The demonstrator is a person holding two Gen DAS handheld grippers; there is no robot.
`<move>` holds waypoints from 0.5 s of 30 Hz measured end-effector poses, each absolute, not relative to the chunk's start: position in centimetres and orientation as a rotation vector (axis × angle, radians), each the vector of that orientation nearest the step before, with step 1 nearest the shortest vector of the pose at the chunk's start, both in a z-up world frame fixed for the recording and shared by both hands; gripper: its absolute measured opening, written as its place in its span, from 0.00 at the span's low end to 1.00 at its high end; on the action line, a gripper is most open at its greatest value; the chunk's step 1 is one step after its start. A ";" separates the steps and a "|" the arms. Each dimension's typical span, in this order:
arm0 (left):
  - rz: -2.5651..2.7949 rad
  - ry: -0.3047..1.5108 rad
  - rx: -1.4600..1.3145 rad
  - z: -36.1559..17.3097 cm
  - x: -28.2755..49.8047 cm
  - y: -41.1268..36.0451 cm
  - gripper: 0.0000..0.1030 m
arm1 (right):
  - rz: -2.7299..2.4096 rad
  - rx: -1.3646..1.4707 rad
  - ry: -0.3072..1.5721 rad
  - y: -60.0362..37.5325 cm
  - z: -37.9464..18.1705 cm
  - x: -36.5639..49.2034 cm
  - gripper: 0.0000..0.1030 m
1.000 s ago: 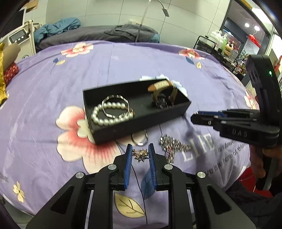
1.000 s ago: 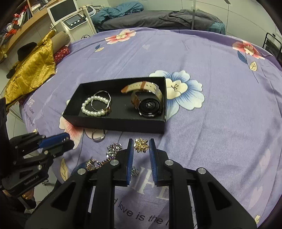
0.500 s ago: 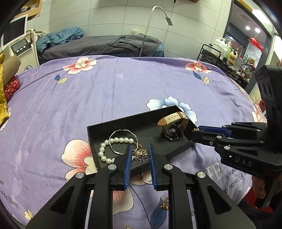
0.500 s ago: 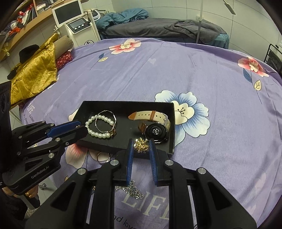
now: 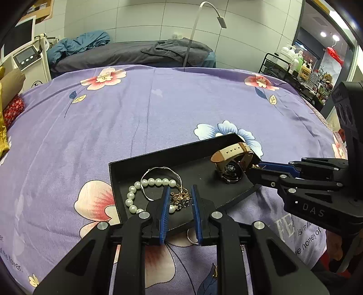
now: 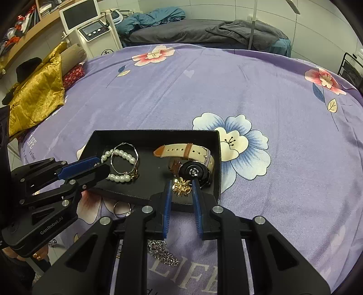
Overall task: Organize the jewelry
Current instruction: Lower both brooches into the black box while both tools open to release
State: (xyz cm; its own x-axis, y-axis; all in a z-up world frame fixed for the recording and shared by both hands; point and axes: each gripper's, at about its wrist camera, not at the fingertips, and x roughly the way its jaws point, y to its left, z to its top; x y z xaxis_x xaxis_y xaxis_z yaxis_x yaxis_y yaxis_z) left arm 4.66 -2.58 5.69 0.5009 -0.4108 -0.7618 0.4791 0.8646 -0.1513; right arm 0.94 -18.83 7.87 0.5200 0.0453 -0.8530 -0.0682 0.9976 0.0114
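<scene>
Two tools over the black tray (image 6: 127, 136) | left tool (image 5: 180, 199) pinching a gold brooch (image 5: 181, 198) by the pearl bracelet (image 5: 136, 192) | right tool (image 6: 181, 187) pinching a gold ornament (image 6: 180, 186) beside the watch (image 6: 195, 170)

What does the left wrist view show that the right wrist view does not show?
Only the left view: a black cart with bottles.

Only the right view: a silver chain on the sheet, a gold cloth and a monitor.

Both: the black tray, pearl bracelet, watch and silver ring, with each tool holding a gold ornament.
</scene>
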 end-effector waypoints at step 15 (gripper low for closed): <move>-0.467 0.829 0.116 6.8 4.2 -1.7 0.72 | 0.024 -0.045 0.973 -18.9 8.2 0.7 0.50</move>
